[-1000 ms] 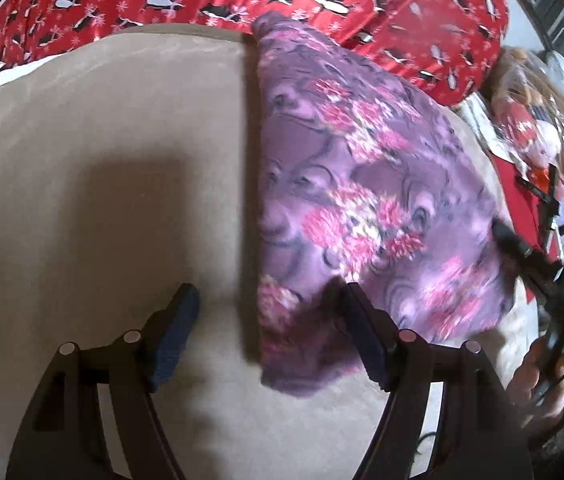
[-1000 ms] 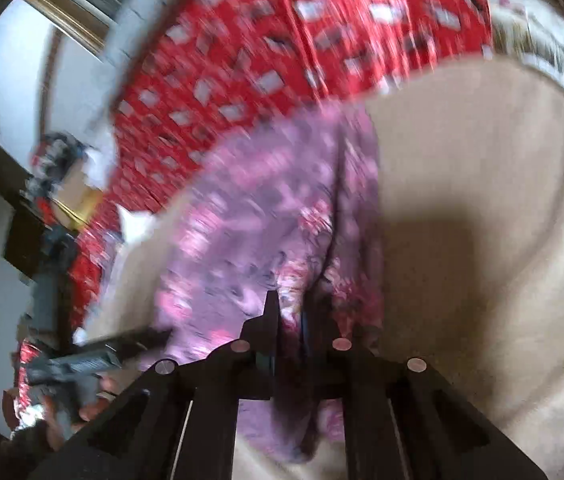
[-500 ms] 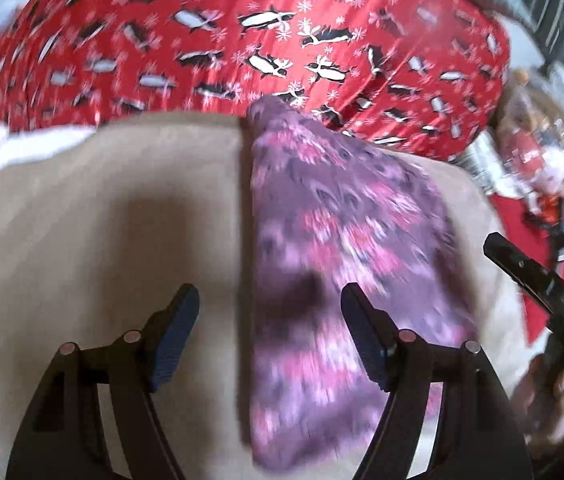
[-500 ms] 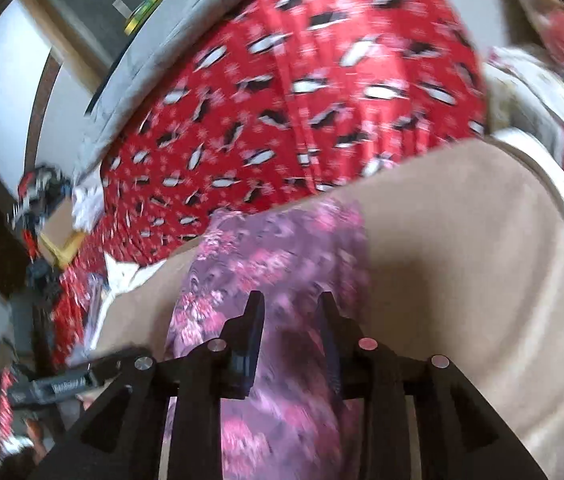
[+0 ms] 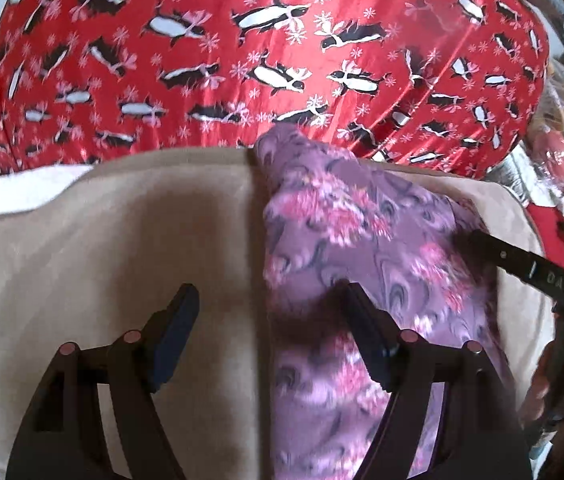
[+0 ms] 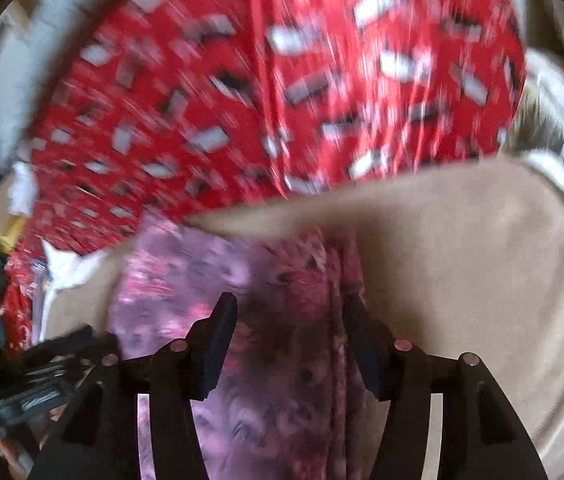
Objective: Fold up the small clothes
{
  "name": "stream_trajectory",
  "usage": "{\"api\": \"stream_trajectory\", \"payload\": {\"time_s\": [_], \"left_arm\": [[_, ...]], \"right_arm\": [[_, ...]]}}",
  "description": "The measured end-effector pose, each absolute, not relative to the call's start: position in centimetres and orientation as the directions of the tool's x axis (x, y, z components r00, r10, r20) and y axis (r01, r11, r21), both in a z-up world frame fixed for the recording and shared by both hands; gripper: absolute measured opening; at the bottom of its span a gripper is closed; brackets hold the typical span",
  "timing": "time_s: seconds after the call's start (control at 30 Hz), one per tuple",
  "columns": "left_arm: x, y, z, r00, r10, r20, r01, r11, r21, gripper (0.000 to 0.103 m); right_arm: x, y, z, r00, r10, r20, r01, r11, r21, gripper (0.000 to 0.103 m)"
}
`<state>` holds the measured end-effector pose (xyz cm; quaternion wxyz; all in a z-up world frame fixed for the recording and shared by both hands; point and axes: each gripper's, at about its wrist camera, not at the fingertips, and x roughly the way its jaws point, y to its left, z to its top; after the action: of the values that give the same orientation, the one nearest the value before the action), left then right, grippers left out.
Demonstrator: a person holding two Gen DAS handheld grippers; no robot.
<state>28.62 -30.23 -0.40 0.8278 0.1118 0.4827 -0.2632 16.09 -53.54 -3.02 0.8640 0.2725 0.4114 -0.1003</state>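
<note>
- Since a second ago the right claw (image 6: 289, 344) has let go of the purple flowered garment (image 5: 361, 248); its jaws were pinched on the cloth then, and now they stand partly apart with nothing gripped
- Both claws have pulled back from the cloth since then, so the red penguin-print fabric (image 5: 282, 40) beyond it fills more of each view
- Left claw (image 5: 270, 336) hangs wide open and empty; its left finger (image 5: 174, 332) is over bare beige cover (image 5: 122, 240), its right finger over the garment's left edge
- Garment lies folded in a long strip on the beige cover, running away from both claws toward the red fabric; under the right claw it sits straight ahead and between the fingers, not pressed by them
- From the left view, the right claw's black finger reaches in over the garment's far right side; a hand (image 5: 549, 384) shows behind it at the right edge
- Right view is badly blurred; detail there is hard to read
</note>
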Motion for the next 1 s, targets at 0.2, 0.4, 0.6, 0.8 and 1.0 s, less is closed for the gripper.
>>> {"api": "stream_trajectory", "payload": {"time_s": [0.2, 0.4, 0.6, 0.8, 1.0], "left_arm": [[29.2, -30.7, -2.6, 0.372, -0.31, -0.875, 0.534, 0.843, -0.072, 0.075], [28.7, -30.4, -2.5, 0.382, -0.312, -0.87, 0.535, 0.842, -0.067, 0.075], [28.4, -30.4, -2.4, 0.376, -0.301, -0.876, 0.522, 0.85, -0.068, 0.075], [26.6, -27.0, -1.0, 0.37, -0.345, -0.863, 0.527, 0.843, -0.111, 0.075], [25.0, -24.5, -3.9, 0.28, -0.387, -0.879, 0.467, 0.854, -0.227, 0.078]], "right_arm": [[16.3, -54.9, -6.4, 0.619, 0.054, -0.783, 0.435, 0.807, 0.399, 0.002], [14.2, -53.2, -3.5, 0.688, -0.068, -0.722, 0.446, 0.825, 0.347, 0.022], [12.9, -50.5, -2.6, 0.745, -0.048, -0.666, 0.34, 0.886, 0.315, 0.031], [12.7, -51.0, -3.1, 0.708, -0.027, -0.706, 0.374, 0.862, 0.342, 0.032], [11.0, -47.9, -5.2, 0.662, 0.059, -0.748, 0.267, 0.913, 0.308, 0.036]]}}
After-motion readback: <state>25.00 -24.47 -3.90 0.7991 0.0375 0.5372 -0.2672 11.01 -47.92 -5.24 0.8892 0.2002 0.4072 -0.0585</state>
